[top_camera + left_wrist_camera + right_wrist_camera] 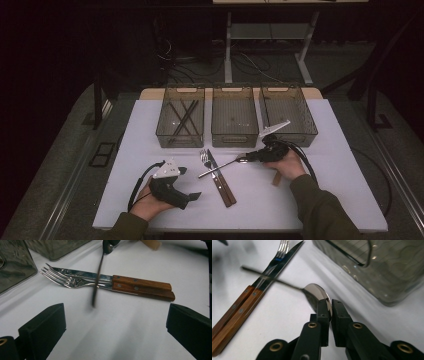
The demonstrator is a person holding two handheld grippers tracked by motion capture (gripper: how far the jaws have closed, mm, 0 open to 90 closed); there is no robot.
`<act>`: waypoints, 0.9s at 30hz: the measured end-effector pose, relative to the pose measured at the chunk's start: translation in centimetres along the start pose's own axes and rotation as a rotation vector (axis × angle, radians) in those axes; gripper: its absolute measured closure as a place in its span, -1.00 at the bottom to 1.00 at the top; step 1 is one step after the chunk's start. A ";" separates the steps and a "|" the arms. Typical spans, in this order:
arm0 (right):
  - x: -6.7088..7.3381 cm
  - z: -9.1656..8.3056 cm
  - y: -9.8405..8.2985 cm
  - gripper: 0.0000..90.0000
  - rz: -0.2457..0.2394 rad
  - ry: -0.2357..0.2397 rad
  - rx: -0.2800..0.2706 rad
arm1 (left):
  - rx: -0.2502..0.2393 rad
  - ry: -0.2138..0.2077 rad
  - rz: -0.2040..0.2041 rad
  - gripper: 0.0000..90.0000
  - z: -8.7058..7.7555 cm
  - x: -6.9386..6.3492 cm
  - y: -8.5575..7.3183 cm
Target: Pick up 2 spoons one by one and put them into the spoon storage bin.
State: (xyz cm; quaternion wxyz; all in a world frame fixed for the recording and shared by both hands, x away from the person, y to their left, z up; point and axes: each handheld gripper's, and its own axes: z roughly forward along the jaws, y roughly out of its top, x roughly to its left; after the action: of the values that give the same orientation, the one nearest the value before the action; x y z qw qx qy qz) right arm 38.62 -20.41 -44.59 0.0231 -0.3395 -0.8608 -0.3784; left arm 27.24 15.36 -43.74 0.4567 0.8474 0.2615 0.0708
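White rectangular table (310,200) seen from above, with the fork-and-knife pair as landmark. A steel fork (65,280) and a steel knife (80,273), both with riveted brown wooden handles, lie side by side near the table centre, tines and blade tip toward three translucent grey plastic bins (234,122) along the far edge. A slim polished metal spoon (318,296) crosses over the pair, its handle end on their left and its bowl on their right. The right gripper (330,310), right of the pair, has its black fingers pinched on the rim of the spoon bowl. The left gripper (192,196), near and left of the pair, has its fingers spread wide, holding nothing, above bare table. Bare table surface lies between the pair and the near edge.
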 end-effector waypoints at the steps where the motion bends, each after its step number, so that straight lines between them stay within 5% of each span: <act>1: 0.0 0.0 0.0 0.93 -0.008 0.011 0.003 | 0.001 0.000 0.000 -0.96 0.0 0.0 0.0; 12: 0.5 0.0 0.0 0.95 -0.044 0.010 0.007 | -0.001 -0.001 0.002 -0.96 0.0 0.0 0.0; 27: 1.3 -1.9 0.3 0.95 -0.060 -0.014 -0.069 | 0.005 0.007 0.010 -0.96 -0.2 0.0 0.0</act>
State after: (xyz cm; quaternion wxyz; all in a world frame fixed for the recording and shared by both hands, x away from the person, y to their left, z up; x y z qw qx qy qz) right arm 37.39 -20.80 -42.62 -0.0060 -0.3168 -0.8572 -0.4061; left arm 27.15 15.49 -43.65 0.4534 0.8494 0.2592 0.0754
